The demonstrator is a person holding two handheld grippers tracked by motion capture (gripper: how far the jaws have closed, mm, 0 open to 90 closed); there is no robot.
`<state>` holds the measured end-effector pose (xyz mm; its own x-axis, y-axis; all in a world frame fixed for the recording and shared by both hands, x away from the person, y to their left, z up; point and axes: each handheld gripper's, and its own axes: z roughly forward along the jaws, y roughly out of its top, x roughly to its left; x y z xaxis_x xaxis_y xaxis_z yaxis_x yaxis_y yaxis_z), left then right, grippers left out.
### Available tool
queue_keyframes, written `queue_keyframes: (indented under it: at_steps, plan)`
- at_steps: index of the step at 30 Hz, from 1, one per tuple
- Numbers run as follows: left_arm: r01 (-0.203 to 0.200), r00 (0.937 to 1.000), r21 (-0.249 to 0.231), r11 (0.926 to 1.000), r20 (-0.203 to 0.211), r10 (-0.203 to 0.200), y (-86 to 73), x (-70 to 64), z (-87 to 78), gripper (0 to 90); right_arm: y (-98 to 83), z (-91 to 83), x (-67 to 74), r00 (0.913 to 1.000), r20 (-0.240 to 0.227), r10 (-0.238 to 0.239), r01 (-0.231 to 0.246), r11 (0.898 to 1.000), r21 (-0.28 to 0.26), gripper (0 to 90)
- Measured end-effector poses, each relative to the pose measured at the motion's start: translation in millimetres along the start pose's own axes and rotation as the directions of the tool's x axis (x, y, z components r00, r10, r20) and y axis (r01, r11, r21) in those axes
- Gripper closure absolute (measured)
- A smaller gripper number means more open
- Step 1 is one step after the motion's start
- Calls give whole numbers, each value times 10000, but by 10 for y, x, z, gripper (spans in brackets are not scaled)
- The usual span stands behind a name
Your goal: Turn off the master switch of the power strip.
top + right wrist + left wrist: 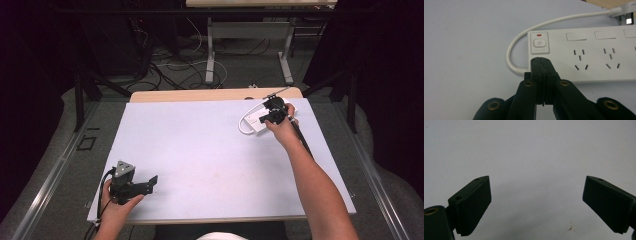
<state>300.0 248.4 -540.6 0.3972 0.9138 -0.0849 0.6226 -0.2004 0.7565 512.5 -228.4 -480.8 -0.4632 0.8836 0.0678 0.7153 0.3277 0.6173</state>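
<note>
- The power strip [584, 56] lies at the table's [200, 145] far right, long axis crosswise to the right hand-held gripper [541, 60]; its power button [539, 43] sits just beyond the closed, empty tips.
- The left hand-held gripper [536, 205] is open, well apart.
- The strip's far end is cut off; its plug is hard to make out.

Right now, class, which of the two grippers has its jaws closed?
The right gripper, by the white power strip: jaws pressed together. The left gripper is spread wide.
</note>
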Motion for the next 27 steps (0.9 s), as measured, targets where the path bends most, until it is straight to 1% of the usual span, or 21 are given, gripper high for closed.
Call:
queue_keyframes:
  at_steps: [3, 4, 5, 6, 7, 8, 9, 10, 11, 15, 18, 19, 21, 22, 23, 24, 25, 27]
  plan:
    - [31, 10000, -9, 10000, -6, -31, -1, -2, 0, 87, -2, 50, 8, 10000, -14, 67, -67, 10000, 12, 900]
    - [-41, 10000, 55, 10000, 5, 41, -1, 5, -5, 88, -1, 72, 16, 9999, -44, 142, -142, 9999, 69, 900]
    - [1, 10000, 22, 10000, -2, -1, -1, 2, -4, 89, -2, 92, 20, 9999, -29, 96, -96, 9999, 48, 900]
    - [23, 10000, 14, 10000, -4, -23, -2, 2, -4, 89, 0, 113, 29, 9999, -23, 163, -163, 9999, 48, 900]
    - [28, 10000, 2, 10000, -10, -28, -3, 2, -5, 89, 0, 135, 25, 10000, -26, 62, -62, 10000, 13, 900]
    - [46, 10000, -46, 10000, -21, -46, -5, 1, -4, 90, 2, 150, 28, 10000, -57, 76, -76, 10000, 40, 900]
    - [99, 10000, -111, 9999, -7, -99, -6, -1, -1, 90, 6, 175, 32, 9999, -21, 144, -144, 9999, 1, 900]
    - [55, 10000, -79, 10000, -7, -55, -7, 3, -4, 90, 8, 191, 25, 9999, -73, 109, -110, 9999, -18, 900]
    - [50, 10000, -82, 10000, -22, -51, -9, 4, -4, 91, 12, 227, 27, 9996, -126, 261, -262, 9996, -54, 900]
    - [72, 10000, -28, 10000, -32, -72, -13, 9, -9, 91, 28, 286, 34, 9994, -69, 334, -336, 9992, -203, 900]
    - [158, 9999, -39, 9999, -32, -158, -15, 8, -11, 92, 44, 310, 48, 9995, -49, 315, -316, 9993, -189, 900]
    - [152, 9999, -45, 9999, -45, -152, -15, 9, -11, 92, 61, 337, 59, 9998, -51, 180, -181, 9997, -153, 900]
    - [109, 9999, -14, 9999, -57, -109, -17, 12, -14, 92, 71, 351, 75, 9996, -110, 266, -267, 9996, -126, 900]
    - [114, 9999, -14, 9999, -61, -115, -18, 13, -14, 92, 80, 364, 79, 9998, -104, 172, -173, 9998, -93, 900]
    - [121, 9999, -27, 9999, -62, -121, -18, 13, -13, 92, 87, 387, 88, 9999, -114, 117, -119, 9997, -220, 900]
    - [165, 9998, -69, 9998, -63, -165, -19, 12, -11, 92, 95, 399, 102, 9999, -20, 170, -170, 9998, -135, 900]
    - [173, 9998, -73, 9998, -68, -173, -20, 13, -10, 92, 103, 414, 110, 10000, 25, 84, -83, 9996, -267, 900]
    - [79, 9999, 18, 10000, -65, -79, -22, 25, -15, 93, 120, 436, 113, 10000, 79, 14, -12, 9997, -252, 900]
